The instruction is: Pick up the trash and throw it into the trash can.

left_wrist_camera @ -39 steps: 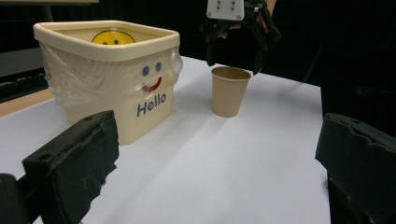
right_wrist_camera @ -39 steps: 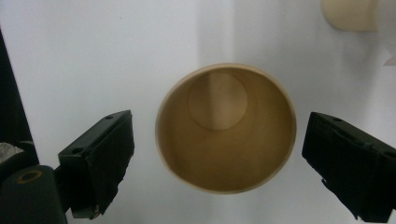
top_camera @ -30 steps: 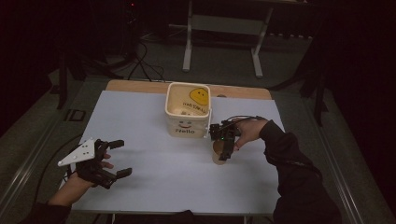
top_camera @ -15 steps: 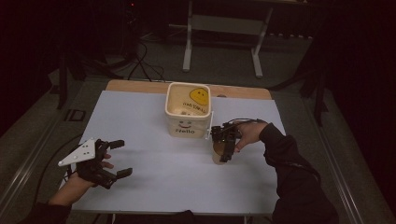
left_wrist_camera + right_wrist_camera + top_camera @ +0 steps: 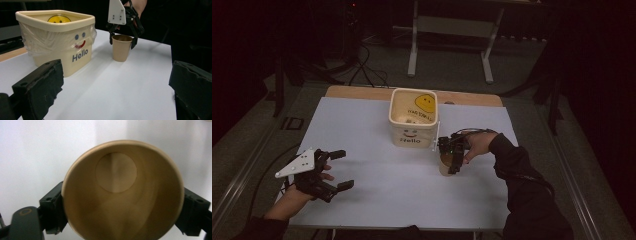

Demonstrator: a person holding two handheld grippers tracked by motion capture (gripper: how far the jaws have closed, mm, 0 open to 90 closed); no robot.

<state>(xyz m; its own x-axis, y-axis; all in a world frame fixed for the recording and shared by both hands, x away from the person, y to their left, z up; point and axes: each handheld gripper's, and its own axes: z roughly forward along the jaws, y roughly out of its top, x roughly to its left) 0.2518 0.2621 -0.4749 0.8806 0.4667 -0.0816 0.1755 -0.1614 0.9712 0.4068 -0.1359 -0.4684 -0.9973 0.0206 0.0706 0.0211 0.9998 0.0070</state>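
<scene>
At the centre right of the high view, a paper cup [image 5: 445,164] stands upright on the white table [image 5: 377,190], just right of and below a cream tub [image 5: 413,125] that sits at the middle top of the tabletop. The right gripper [image 5: 452,159] comes down over the cup from above, held by a hand [image 5: 477,145] whose dark sleeve [image 5: 527,190] runs off to the lower right. Its jaws have just been closing, with the cup between them; in the right gripper view the cup [image 5: 122,190] shows from above, open and empty, with one black pad [image 5: 53,207] against its left wall and the other against its right wall, so the cup looks gripped near the rim. In the left gripper view the cup [image 5: 121,48] stands upper centre, right of the tub [image 5: 57,40] with its face and the word Hello, and the right gripper [image 5: 122,41] straddles its rim. At the lower left of the high view the left gripper [image 5: 339,170] lies low over the table, its jaws spread wide with nothing between them, well apart from cup and tub.
</scene>
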